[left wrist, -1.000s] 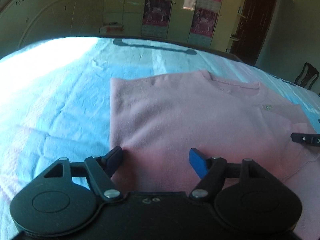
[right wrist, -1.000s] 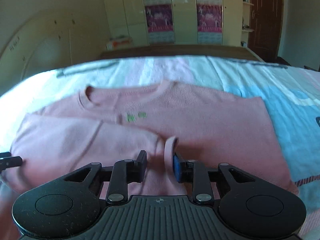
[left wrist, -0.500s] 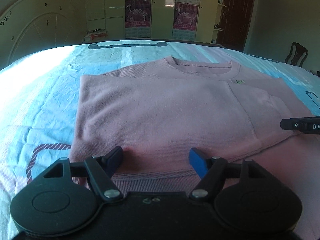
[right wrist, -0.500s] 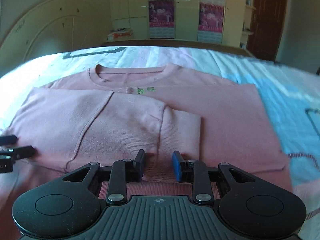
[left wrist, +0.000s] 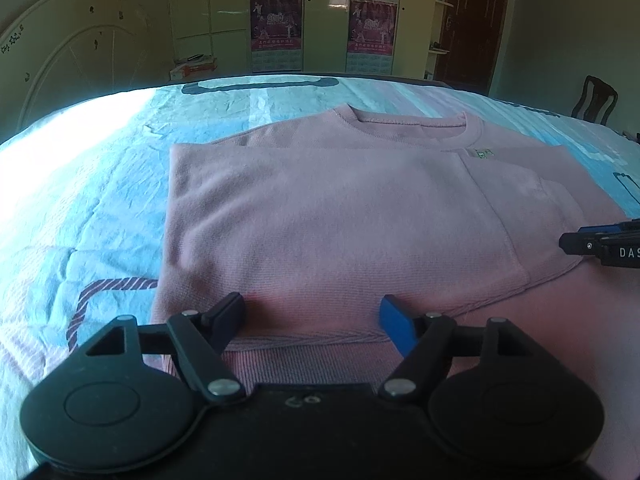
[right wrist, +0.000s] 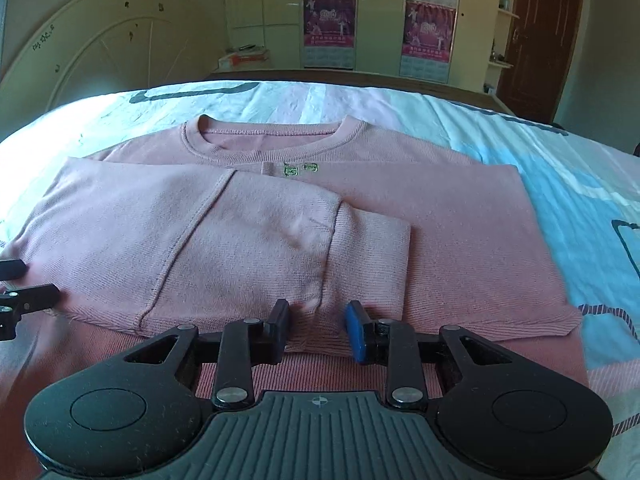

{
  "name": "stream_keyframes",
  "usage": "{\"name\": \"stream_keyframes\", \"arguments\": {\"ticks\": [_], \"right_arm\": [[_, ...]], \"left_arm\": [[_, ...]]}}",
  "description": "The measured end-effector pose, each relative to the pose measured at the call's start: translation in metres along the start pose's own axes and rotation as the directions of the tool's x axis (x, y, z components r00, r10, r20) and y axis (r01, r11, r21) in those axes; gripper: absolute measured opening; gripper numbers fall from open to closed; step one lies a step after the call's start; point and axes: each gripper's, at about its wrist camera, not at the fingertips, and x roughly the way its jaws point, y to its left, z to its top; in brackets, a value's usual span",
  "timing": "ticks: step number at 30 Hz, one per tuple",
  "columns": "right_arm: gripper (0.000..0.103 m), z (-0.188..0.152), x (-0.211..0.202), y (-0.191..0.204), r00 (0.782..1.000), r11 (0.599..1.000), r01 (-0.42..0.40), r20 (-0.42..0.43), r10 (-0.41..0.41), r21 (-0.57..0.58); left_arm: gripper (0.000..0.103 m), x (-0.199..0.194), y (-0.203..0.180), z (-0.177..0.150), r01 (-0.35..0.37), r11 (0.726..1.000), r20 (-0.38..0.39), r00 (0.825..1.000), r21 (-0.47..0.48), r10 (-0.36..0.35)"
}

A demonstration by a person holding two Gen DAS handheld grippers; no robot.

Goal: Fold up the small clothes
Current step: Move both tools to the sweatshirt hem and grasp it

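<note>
A pink sweater (left wrist: 340,208) lies flat on the bed, collar at the far side, with its left part and a sleeve folded across the body. In the right wrist view the folded sleeve (right wrist: 256,240) ends in a ribbed cuff (right wrist: 372,256). My left gripper (left wrist: 312,316) is open and empty, low over the sweater's near hem. My right gripper (right wrist: 318,324) is open and empty, just in front of the cuff. Each gripper's fingers show at the edge of the other's view, the right fingers (left wrist: 600,242) and the left fingers (right wrist: 24,300).
The bed has a light blue patterned sheet (left wrist: 88,200) all around the sweater. A white headboard (right wrist: 100,48) stands at the far left. Wardrobes with posters (right wrist: 380,20) and a dark door (right wrist: 540,36) line the far wall. A chair (left wrist: 596,98) stands at the right.
The right gripper let go of the cuff, which now lies flat on the sweater, and its jaws opened wider. Both grippers drew back toward the near hem.
</note>
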Motion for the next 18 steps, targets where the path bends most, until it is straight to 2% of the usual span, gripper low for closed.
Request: {"name": "stream_keyframes", "arguments": {"ticks": [12,14,15,17,18], "right_arm": [[0.034,0.008,0.008,-0.001,1.0,0.999,-0.013,-0.027,0.013,-0.036],[0.037,0.012,0.007,-0.003,0.998,0.999,-0.03,-0.049,0.028,-0.037],[0.04,0.015,0.002,-0.005,0.997,0.999,-0.041,-0.062,0.039,-0.032],[0.079,0.016,-0.014,-0.012,0.996,0.996,-0.084,-0.039,0.084,-0.009],[0.081,0.013,-0.026,-0.017,0.994,0.994,-0.107,-0.01,0.107,-0.007]], "left_arm": [[0.077,0.004,-0.01,0.007,-0.055,0.998,-0.036,0.998,0.002,0.055],[0.076,0.001,-0.012,0.01,-0.078,0.997,-0.052,0.996,-0.009,0.077],[0.077,-0.006,-0.013,0.009,-0.09,0.996,-0.049,0.995,-0.019,0.089],[0.084,-0.019,-0.014,0.003,-0.1,0.995,-0.049,0.994,-0.03,0.098],[0.085,-0.026,-0.013,-0.003,-0.097,0.995,-0.058,0.994,-0.034,0.095]]}}
